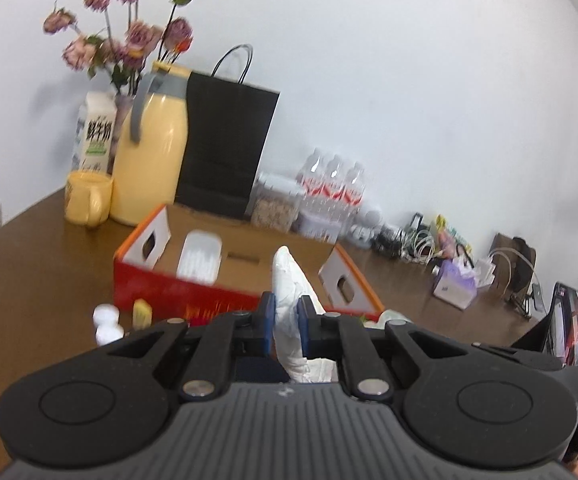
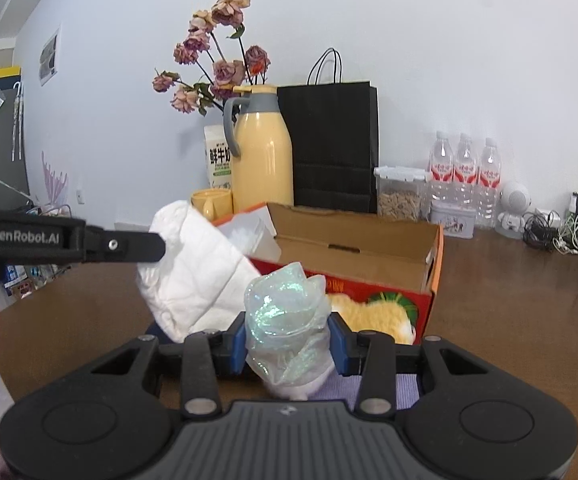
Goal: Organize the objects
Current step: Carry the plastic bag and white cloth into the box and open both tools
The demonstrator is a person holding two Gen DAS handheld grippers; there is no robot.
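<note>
My left gripper (image 1: pixel 286 318) is shut on a white folded cloth (image 1: pixel 289 312), held above the table just in front of the red cardboard box (image 1: pixel 177 288). The cloth (image 2: pixel 197 272) and the left gripper's arm show at the left of the right wrist view. My right gripper (image 2: pixel 288 338) is shut on a crumpled iridescent plastic wrap bundle (image 2: pixel 289 320), in front of the same open box (image 2: pixel 433 264). A white plastic container (image 1: pixel 201 256) lies inside the box.
A yellow thermos (image 2: pixel 263 152), yellow mug (image 1: pixel 87 200), milk carton (image 1: pixel 95 132), vase of dried flowers (image 2: pixel 213 64), black paper bag (image 2: pixel 333 144), food jar (image 2: pixel 399 194) and water bottles (image 2: pixel 465 168) stand behind the box. A small white bottle (image 1: pixel 107 322) stands before it. Cables and tissues lie right.
</note>
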